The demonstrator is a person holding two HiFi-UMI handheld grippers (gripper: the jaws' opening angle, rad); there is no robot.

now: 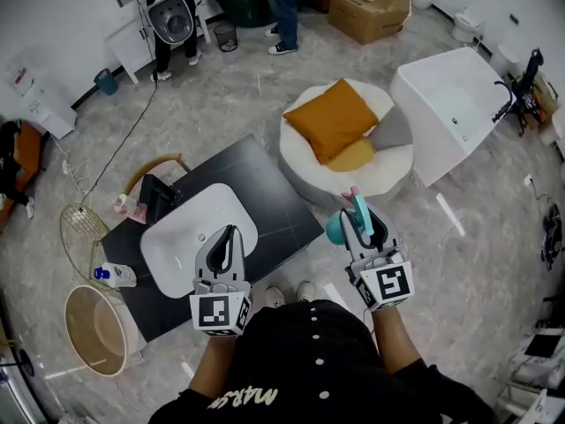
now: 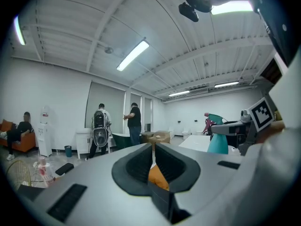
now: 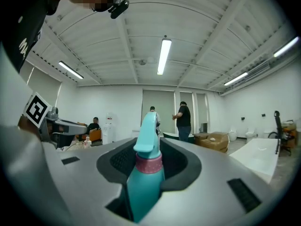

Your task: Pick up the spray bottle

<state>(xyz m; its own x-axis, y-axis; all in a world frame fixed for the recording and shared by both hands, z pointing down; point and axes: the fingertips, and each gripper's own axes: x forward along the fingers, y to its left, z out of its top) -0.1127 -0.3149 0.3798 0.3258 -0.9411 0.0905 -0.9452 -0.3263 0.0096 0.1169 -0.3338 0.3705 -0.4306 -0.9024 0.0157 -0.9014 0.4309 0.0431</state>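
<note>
A teal spray bottle with a pink collar is off the table, to the right of the black table, with my right gripper shut on it. In the right gripper view the spray bottle stands upright between the dark pads, its nozzle pointing away. My right gripper points level. My left gripper hangs over the near side of the white basin, its jaws together and empty. In the left gripper view my left gripper holds nothing, and the spray bottle shows at the right.
A round white pouf with an orange cushion sits beyond the right gripper. A white bathtub stands at right. A wicker basket and a small white bottle lie at left. People stand at the back.
</note>
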